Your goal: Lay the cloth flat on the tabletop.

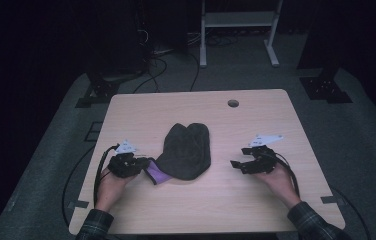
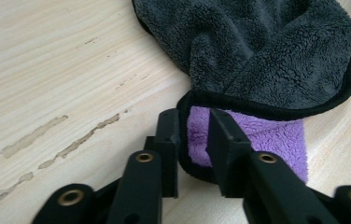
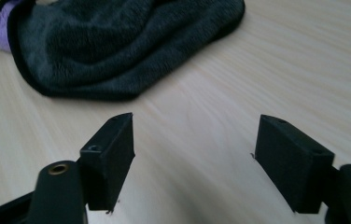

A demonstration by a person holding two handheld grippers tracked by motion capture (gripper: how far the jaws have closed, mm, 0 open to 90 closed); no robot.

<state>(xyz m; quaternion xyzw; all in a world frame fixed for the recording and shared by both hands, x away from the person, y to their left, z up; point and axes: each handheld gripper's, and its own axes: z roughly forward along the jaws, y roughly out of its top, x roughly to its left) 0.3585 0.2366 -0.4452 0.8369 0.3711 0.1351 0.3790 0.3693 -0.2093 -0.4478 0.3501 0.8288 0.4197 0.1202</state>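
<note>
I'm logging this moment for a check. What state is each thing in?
cloth: bunched on the table, grey side up, one purple corner folded out.
purple corner: flat on the table, between the left gripper's jaws.
left gripper: jaws narrowly apart around the corner's edge, not visibly pressing.
right gripper: open, nothing between its jaws, apart from the cloth.

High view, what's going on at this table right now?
A person holds a gripper in each hand over a wooden table. The left gripper sits at the purple corner of a crumpled dark grey fleece cloth, that corner between its nearly closed jaws; whether they pinch it is unclear. The right gripper hangs open, nothing in it, to the right of the cloth.
</note>
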